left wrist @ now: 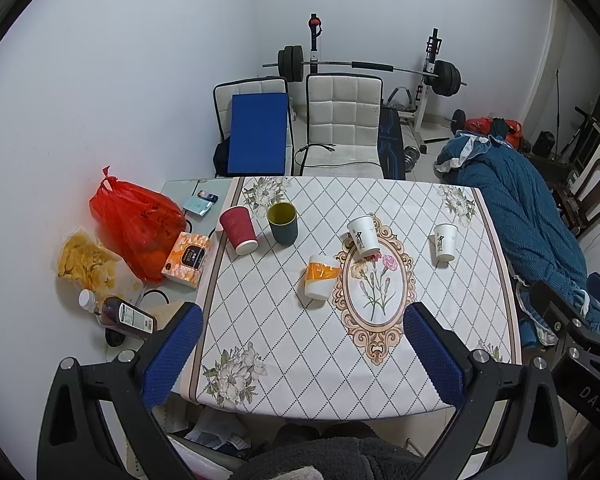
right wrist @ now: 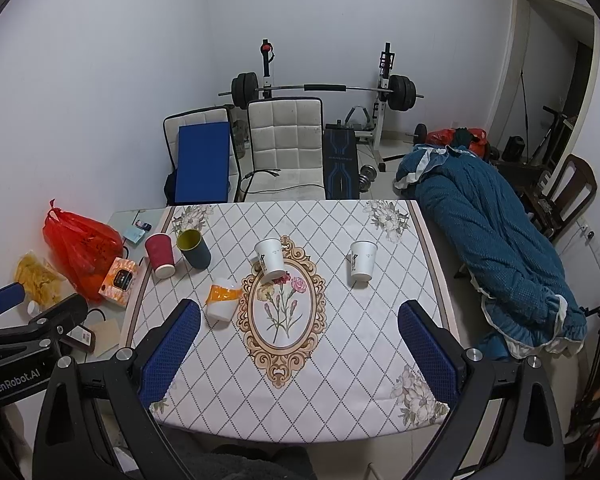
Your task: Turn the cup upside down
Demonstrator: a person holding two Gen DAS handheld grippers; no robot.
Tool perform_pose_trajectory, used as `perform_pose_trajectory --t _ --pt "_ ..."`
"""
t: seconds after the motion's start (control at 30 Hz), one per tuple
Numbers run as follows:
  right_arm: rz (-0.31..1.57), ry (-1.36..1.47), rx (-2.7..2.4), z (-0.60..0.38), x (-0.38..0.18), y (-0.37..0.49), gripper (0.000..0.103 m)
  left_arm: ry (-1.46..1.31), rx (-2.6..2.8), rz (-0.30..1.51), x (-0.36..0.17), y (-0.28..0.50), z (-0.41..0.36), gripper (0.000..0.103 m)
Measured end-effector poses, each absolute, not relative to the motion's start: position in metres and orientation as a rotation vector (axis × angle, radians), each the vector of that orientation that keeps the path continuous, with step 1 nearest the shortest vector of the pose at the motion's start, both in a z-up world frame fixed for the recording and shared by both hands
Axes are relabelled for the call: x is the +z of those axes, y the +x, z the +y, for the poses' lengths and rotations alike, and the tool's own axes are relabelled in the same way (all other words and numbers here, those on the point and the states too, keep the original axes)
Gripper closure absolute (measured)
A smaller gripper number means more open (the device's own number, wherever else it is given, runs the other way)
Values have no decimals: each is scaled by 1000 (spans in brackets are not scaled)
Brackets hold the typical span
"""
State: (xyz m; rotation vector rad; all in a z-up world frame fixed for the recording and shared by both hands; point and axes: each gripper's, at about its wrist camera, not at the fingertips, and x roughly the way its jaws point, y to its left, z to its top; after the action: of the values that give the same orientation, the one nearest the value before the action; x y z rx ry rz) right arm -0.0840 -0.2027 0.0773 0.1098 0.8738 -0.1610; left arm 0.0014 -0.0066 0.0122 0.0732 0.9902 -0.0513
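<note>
Several cups stand on the patterned tablecloth (left wrist: 284, 344) (right wrist: 340, 360). A dark green cup (left wrist: 283, 223) (right wrist: 193, 249) stands mouth up. A red ribbed paper cup (left wrist: 238, 229) (right wrist: 160, 255), a white cup with an orange band (left wrist: 319, 277) (right wrist: 222, 299) and two white printed paper cups (left wrist: 364, 236) (right wrist: 271, 258), (left wrist: 445, 242) (right wrist: 362, 261) stand mouth down. My left gripper (left wrist: 303, 354) is open and empty above the table's near edge. My right gripper (right wrist: 299, 350) is open and empty, likewise above the near part of the table.
A red plastic bag (left wrist: 136, 220) (right wrist: 80, 248), an orange box (left wrist: 187, 254) (right wrist: 119, 277), a snack bag (left wrist: 82, 260) and a brown bottle (left wrist: 120, 314) lie left of the cloth. Two chairs (left wrist: 342, 120) (right wrist: 286, 140) stand behind the table. A blue quilt (left wrist: 528, 216) (right wrist: 488, 232) lies at the right.
</note>
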Motion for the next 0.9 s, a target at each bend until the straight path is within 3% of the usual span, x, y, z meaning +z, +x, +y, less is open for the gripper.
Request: perform_pose_trajectory --t 0.9 --pt "872 110 -158 -202 83 -75 2 75 -50 988 16 7 -5 0"
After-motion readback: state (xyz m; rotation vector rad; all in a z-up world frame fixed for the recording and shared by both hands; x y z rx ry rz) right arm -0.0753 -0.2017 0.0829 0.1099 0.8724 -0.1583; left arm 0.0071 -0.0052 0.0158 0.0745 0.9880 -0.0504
